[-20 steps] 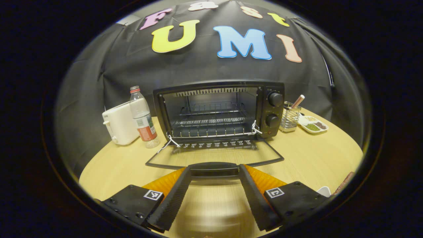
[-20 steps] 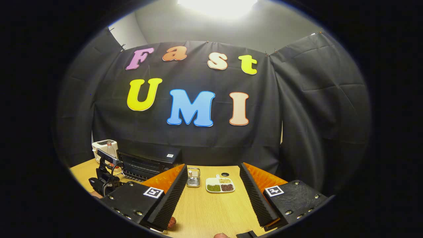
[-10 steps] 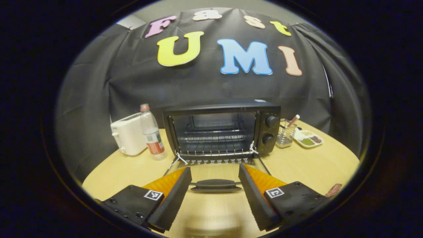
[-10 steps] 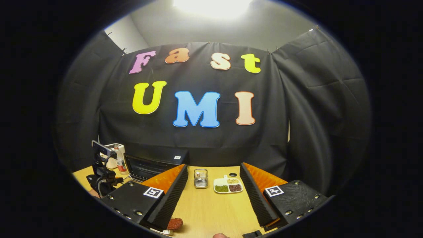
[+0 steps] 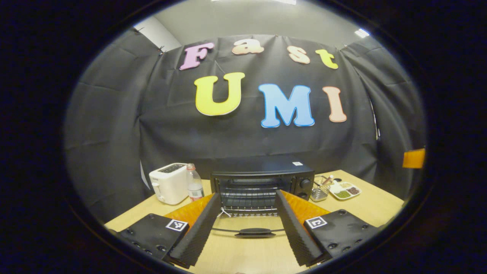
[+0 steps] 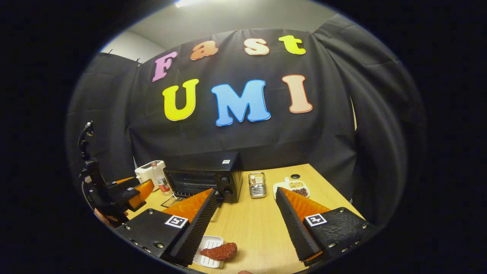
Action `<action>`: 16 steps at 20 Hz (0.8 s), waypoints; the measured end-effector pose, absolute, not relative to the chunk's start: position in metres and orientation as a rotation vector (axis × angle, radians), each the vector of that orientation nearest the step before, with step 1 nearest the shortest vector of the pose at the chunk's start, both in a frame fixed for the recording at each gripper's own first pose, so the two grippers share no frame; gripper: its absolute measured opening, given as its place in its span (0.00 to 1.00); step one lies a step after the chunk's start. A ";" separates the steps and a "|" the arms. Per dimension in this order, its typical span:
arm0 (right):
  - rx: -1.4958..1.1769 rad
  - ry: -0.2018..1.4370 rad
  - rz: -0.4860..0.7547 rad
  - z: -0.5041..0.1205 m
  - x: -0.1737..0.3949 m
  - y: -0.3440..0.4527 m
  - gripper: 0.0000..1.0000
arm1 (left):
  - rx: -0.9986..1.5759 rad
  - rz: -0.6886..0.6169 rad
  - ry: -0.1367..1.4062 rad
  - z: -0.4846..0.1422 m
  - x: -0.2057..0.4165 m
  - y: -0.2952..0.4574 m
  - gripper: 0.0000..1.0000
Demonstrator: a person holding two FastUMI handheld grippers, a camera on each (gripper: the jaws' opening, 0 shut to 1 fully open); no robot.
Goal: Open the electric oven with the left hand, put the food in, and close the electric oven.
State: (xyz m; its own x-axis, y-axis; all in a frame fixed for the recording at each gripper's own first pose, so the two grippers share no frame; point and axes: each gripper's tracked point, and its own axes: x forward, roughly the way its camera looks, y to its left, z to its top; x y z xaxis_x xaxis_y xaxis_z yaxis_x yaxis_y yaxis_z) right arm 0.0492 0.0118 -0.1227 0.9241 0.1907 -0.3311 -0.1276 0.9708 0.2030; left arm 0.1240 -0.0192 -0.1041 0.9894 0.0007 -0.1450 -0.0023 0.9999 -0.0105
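Right gripper view: right hand-held gripper (image 6: 243,224) spread apart, empty, above food (image 6: 218,251) on white tray (image 6: 207,255), lower centre. Left hand-held gripper (image 5: 243,224) likewise apart, empty. Electric oven (image 6: 205,180) mid-frame, door (image 5: 249,228) down. Judged step: fetching food; next, descent and clamping. Sectioned dish (image 6: 291,187) holding grains.

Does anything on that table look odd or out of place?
Little does. The oven door lies folded flat on the table, and white string hangs at its hinge corner. The food overhangs its small white tray.
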 end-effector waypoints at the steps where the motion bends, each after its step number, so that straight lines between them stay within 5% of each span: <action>1: 0.201 0.379 0.177 -0.129 0.048 0.015 0.97 | -0.010 0.010 0.130 -0.094 0.117 -0.014 1.00; 16: 0.600 0.819 0.241 -0.251 0.026 0.046 0.97 | -0.004 0.129 0.052 -0.041 0.062 0.040 0.97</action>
